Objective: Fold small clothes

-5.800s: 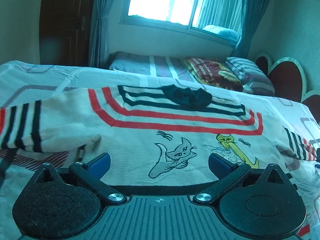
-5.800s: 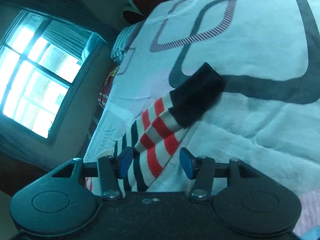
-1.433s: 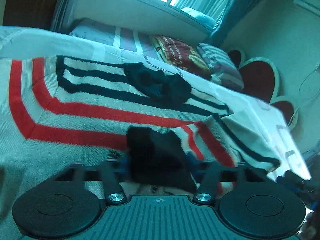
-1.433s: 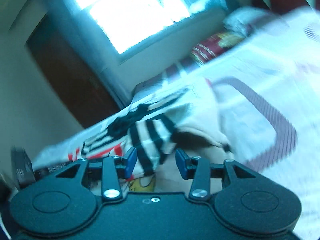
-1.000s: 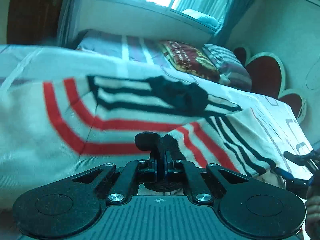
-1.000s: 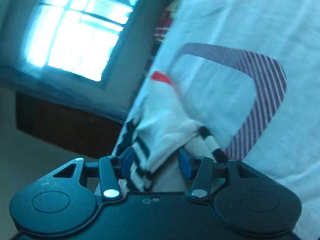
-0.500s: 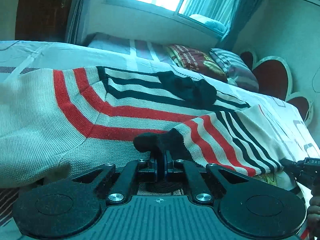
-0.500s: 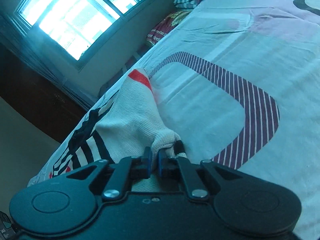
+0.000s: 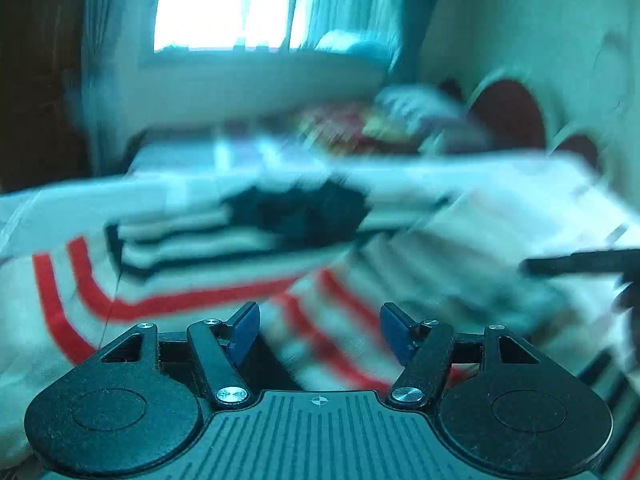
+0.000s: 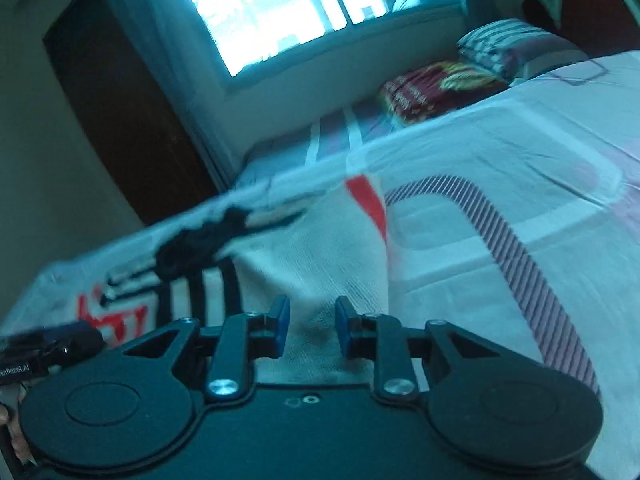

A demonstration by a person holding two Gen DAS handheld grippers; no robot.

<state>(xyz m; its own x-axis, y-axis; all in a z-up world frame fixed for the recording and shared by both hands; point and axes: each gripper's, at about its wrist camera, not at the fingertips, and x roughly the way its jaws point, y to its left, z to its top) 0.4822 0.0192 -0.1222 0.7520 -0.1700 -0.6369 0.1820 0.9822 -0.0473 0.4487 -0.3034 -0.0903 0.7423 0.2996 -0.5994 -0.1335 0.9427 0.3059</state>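
Plainly, the left tool [image 9: 320,330] is opening, blue pads clear of the striped sweater [image 9: 192,280] spread on the bed [image 10: 500,160] toward twelve o'clock, while the right tool [image 10: 308,328] stands parted over its cream fabric.

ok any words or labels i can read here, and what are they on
"AI": seems to end a white label, rest blurred, on the left hand-held gripper, whose jaws are opening with nothing gripped between them.
Yellow print on the red blanket: too blurred to read.
No other text shows.
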